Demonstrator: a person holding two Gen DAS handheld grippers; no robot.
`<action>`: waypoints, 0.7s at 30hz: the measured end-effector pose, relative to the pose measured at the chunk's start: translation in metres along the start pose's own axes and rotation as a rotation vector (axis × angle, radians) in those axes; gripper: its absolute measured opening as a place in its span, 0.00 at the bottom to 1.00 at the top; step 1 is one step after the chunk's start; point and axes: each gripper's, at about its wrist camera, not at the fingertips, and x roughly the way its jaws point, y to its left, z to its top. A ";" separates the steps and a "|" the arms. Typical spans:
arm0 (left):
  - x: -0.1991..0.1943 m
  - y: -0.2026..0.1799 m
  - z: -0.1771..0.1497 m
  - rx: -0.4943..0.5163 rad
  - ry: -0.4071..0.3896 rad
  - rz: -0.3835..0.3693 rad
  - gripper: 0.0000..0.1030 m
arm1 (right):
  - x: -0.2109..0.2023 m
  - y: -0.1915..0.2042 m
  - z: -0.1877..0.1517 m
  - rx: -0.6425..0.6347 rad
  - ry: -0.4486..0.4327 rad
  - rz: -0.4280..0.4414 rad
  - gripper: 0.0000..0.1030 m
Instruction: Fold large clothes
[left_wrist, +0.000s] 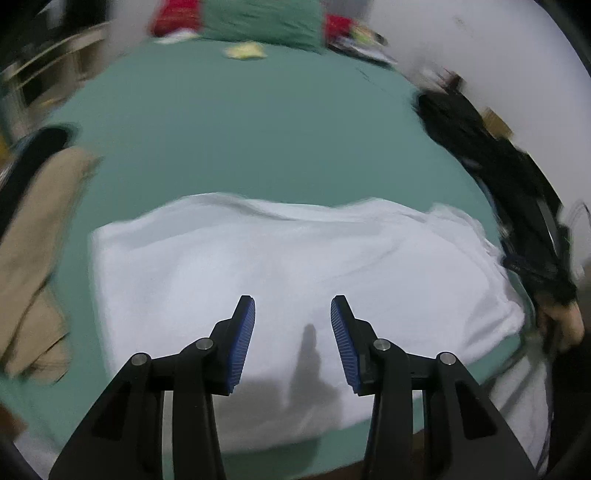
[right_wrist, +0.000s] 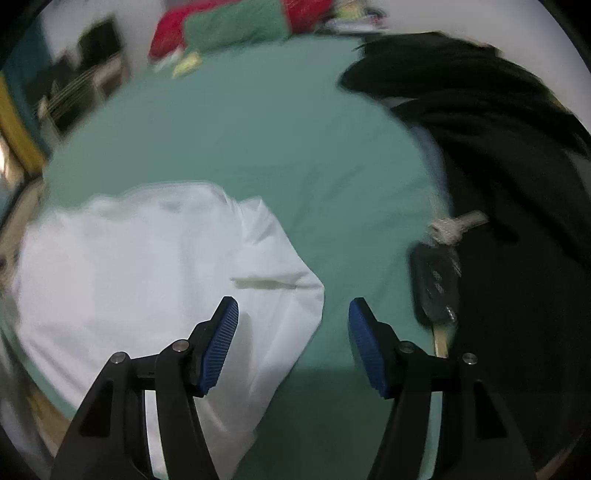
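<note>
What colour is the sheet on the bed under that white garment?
Plain teal green bed sheet, clearest in the left wrist view.

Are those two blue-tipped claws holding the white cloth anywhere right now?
No. Both the left gripper and the right gripper have open jaws with nothing between them; the white garment lies loose below.

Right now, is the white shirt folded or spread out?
Folded: the white garment lies as a compact rectangle on the green bedsheet, edges doubled over.

No writing or labels can be read anywhere here
</note>
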 end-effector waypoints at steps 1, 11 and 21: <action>0.009 -0.008 0.002 0.025 0.021 -0.005 0.44 | 0.011 0.004 0.005 -0.059 0.027 -0.009 0.61; 0.107 -0.069 0.053 0.132 0.153 0.019 0.44 | 0.045 -0.035 0.040 -0.021 -0.055 -0.155 0.61; 0.127 -0.049 0.097 0.099 0.061 0.205 0.44 | 0.010 -0.045 0.030 0.040 -0.210 -0.247 0.61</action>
